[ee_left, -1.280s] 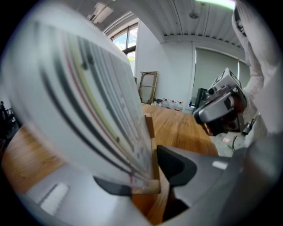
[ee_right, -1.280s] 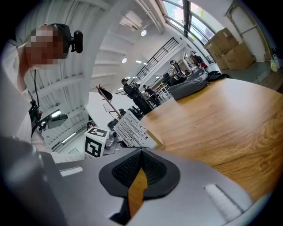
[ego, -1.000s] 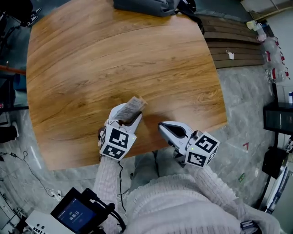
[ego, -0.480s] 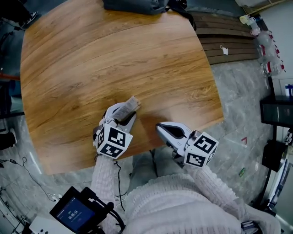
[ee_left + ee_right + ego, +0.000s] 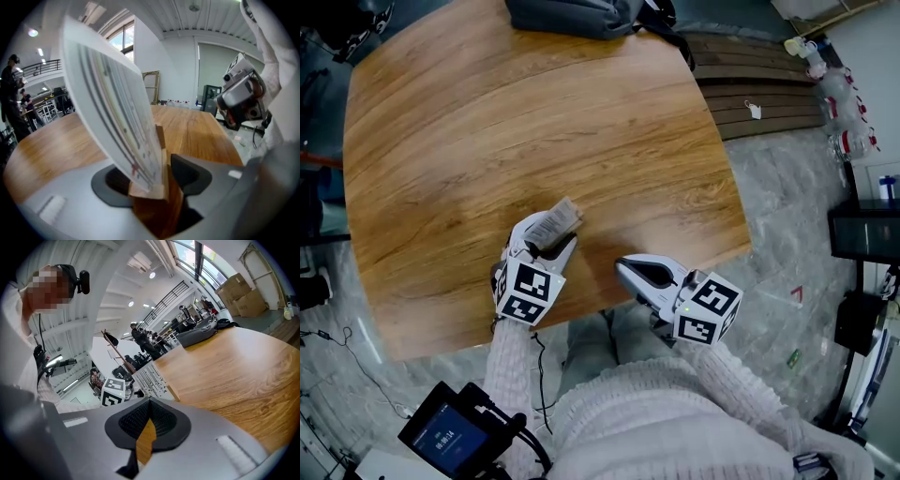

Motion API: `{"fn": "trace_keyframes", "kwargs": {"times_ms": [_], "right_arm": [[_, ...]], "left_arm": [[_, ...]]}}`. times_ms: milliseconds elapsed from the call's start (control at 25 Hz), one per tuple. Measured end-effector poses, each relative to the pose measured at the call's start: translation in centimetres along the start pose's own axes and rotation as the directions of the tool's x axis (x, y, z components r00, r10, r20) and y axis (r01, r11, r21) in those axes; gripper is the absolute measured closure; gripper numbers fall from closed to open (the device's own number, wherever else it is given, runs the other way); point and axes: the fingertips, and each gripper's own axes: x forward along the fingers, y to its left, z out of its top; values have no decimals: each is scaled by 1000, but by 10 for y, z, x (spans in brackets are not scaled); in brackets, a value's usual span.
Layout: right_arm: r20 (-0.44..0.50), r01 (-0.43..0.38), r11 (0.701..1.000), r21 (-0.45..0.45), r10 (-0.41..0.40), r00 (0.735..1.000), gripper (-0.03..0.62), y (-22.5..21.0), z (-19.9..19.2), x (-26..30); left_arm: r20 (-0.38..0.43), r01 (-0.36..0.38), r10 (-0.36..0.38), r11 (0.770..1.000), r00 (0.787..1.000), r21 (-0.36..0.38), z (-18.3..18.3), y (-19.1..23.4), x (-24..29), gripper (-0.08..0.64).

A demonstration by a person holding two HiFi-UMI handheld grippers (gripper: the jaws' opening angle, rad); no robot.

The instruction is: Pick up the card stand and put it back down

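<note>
The wooden tabletop (image 5: 534, 122) fills most of my head view, with grey stone floor (image 5: 787, 216) round it from 3 to 6 o'clock. A grey bag (image 5: 572, 14) lies on the tabletop's far edge at 12 o'clock. My knitted sleeves (image 5: 675, 412) come up from 6 o'clock.

My right tool (image 5: 621, 266) hangs over the near edge of the tabletop at about 5 o'clock, pointing toward 10 o'clock. Its jaws are closed on each other with nothing between them, and its marker cube (image 5: 706, 309) sits behind them.

My left tool (image 5: 546, 239) is at about 7 o'clock from the tabletop's middle, pointing toward 1 o'clock. Its marker cube (image 5: 528, 291) is at the rear. Its jaws are opening. The card stand (image 5: 555, 218) is between them, down on the tabletop near its front edge.

In the left gripper view the stand's small wooden base (image 5: 150, 190) sits in the gap between the dark pads, close to the right one. The white printed card (image 5: 112, 112) rises out of it, leaning toward 11 o'clock. I cannot read the print.
</note>
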Motion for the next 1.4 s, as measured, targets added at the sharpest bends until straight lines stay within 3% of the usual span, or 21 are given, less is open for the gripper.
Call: {"fn": "trace_keyframes", "kwargs": {"times_ms": [280, 440, 600, 840, 1040, 1240, 1400], "right_arm": [[-1, -28, 998, -50, 28, 1000, 597, 9, 13, -3], [-2, -56, 993, -100, 56, 998, 595, 19, 24, -6], [1, -69, 986, -152, 70, 998, 595, 21, 33, -2], [-4, -113, 965, -238, 115, 993, 595, 55, 44, 7], [-27, -141, 950, -279, 139, 990, 595, 65, 44, 14], [-27, -128, 947, -295, 126, 992, 595, 69, 47, 21], [-49, -140, 936, -323, 132, 990, 595, 74, 43, 22]], "left_arm": [[64, -57, 64, 994, 996, -98, 10, 4, -31, 276], [94, -127, 146, 974, 985, -186, 13, 7, -66, 279], [178, -104, 170, 938, 969, -330, 20, -3, -93, 368], [251, -100, 223, 901, 942, -422, 36, -22, -131, 440], [291, -119, 281, 875, 915, -469, 47, -21, -144, 523], [313, -145, 313, 876, 897, -461, 56, -30, -149, 551], [298, -147, 305, 879, 905, -454, 55, -38, -145, 552]]}}
